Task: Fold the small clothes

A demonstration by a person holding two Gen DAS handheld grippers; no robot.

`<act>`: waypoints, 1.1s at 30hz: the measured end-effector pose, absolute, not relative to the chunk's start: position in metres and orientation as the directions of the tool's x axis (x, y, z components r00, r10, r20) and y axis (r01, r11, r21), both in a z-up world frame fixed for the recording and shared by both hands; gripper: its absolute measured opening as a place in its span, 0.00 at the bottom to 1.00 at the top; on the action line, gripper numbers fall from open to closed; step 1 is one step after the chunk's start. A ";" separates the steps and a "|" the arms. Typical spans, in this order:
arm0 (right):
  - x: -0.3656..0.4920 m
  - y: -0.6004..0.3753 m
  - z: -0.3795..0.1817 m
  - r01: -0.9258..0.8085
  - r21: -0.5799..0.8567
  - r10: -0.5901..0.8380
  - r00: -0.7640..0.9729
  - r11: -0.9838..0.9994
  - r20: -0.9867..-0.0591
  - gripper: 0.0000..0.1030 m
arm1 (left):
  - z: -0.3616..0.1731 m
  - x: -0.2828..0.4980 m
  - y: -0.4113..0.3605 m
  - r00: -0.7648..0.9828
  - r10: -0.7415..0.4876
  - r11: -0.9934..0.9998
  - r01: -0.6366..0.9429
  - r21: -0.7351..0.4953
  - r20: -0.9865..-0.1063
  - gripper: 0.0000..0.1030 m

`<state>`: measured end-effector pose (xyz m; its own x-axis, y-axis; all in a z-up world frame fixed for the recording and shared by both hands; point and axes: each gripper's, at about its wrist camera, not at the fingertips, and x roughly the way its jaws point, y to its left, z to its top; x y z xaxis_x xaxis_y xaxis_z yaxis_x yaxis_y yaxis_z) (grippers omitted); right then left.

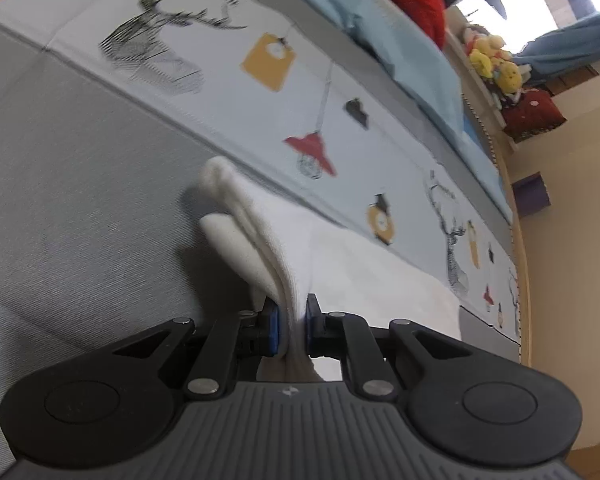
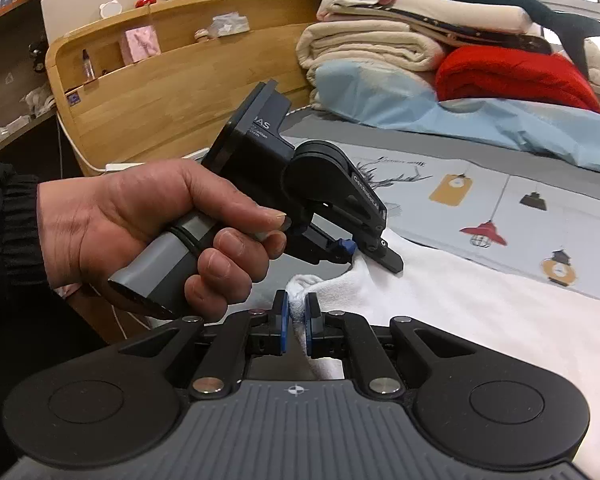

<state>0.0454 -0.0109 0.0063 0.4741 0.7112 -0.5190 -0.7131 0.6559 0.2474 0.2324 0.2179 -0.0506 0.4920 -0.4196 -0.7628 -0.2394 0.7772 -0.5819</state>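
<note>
You've got both ends pinched now. Your left hand-held gripper (image 1: 293, 330) has its blue pads pressed onto a bunched edge of the small white knit garment (image 1: 340, 256), and your right hand-held gripper (image 2: 296, 330) is clamped on another bunched edge of that same white cloth just beside it. The garment is partly raised at those two edges, with the rest trailing onto the grey bed sheet (image 1: 80, 184) and the pale printed bedspread with deer and lamp motifs (image 1: 228, 60).

Watch the risks here. Each pinch takes only a thin roll of fabric, so a quick pull apart could slip one edge free — and the fold would drop crooked. In the left wrist view several layers seem gathered at the pads; if you've caught both layers, the piece may not open flat. Your left hand (image 2: 140, 232) sits close to the right gripper, so mind a knock between the tools.

Containers? None shows on the bed; the wooden headboard shelf (image 2: 148, 44) holds small bottles and oddments.
</note>
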 end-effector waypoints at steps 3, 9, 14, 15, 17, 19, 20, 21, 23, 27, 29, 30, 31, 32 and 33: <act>0.050 -0.036 0.014 -0.683 0.251 0.693 0.509 0.686 -0.510 0.07 | -0.041 0.238 0.202 0.511 -0.430 0.780 -0.205 -0.591 -0.744 0.12; 0.057 -0.094 0.026 -0.599 0.269 0.643 0.590 0.754 -0.488 0.07 | -0.017 0.247 0.144 0.534 -0.463 0.790 -0.113 -0.603 -0.707 0.12; 0.050 -0.153 0.031 -0.516 0.283 0.586 0.663 0.808 -0.466 0.07 | 0.001 0.256 0.073 0.537 -0.509 0.802 0.010 -0.598 -0.673 0.12; 0.047 -0.164 0.032 -0.505 0.281 0.576 0.676 0.817 -0.461 0.07 | 0.004 0.258 0.058 0.536 -0.517 0.802 0.032 -0.596 -0.668 0.12; 0.042 -0.185 0.031 -0.479 0.273 0.551 0.698 0.834 -0.458 0.07 | 0.008 0.260 0.030 0.535 -0.534 0.803 0.080 -0.591 -0.654 0.12; 0.036 -0.210 0.030 -0.443 0.271 0.519 0.718 0.855 -0.463 0.07 | 0.011 0.261 0.001 0.533 -0.549 0.802 0.119 -0.585 -0.644 0.12; 0.033 -0.223 0.029 -0.423 0.270 0.502 0.729 0.865 -0.466 0.07 | 0.012 0.260 -0.014 0.532 -0.559 0.799 0.139 -0.585 -0.636 0.12; 0.030 -0.234 0.028 -0.408 0.269 0.488 0.737 0.873 -0.467 0.07 | 0.013 0.259 -0.028 0.532 -0.568 0.795 0.159 -0.585 -0.628 0.12; 0.026 -0.255 0.027 -0.373 0.270 0.460 0.751 0.888 -0.474 0.07 | 0.015 0.258 -0.055 0.530 -0.583 0.790 0.195 -0.581 -0.615 0.12; 0.018 -0.287 0.022 -0.326 0.252 0.411 0.766 0.911 -0.495 0.07 | 0.013 0.253 -0.100 0.515 -0.606 0.785 0.268 -0.558 -0.606 0.12; 0.016 -0.296 0.020 -0.307 0.242 0.390 0.769 0.920 -0.507 0.07 | 0.011 0.252 -0.115 0.507 -0.616 0.781 0.293 -0.551 -0.604 0.12; 0.015 -0.299 0.019 -0.298 0.240 0.381 0.770 0.924 -0.512 0.07 | 0.010 0.252 -0.121 0.502 -0.621 0.778 0.303 -0.550 -0.603 0.12; 0.015 -0.304 0.018 -0.288 0.238 0.372 0.770 0.928 -0.518 0.07 | 0.008 0.252 -0.125 0.496 -0.625 0.776 0.309 -0.550 -0.603 0.13; 0.014 -0.307 0.016 -0.276 0.235 0.361 0.770 0.932 -0.527 0.07 | 0.006 0.253 -0.131 0.487 -0.628 0.775 0.314 -0.548 -0.607 0.13; 0.014 -0.309 0.014 -0.265 0.231 0.350 0.767 0.936 -0.538 0.07 | 0.004 0.254 -0.135 0.475 -0.633 0.772 0.320 -0.549 -0.612 0.15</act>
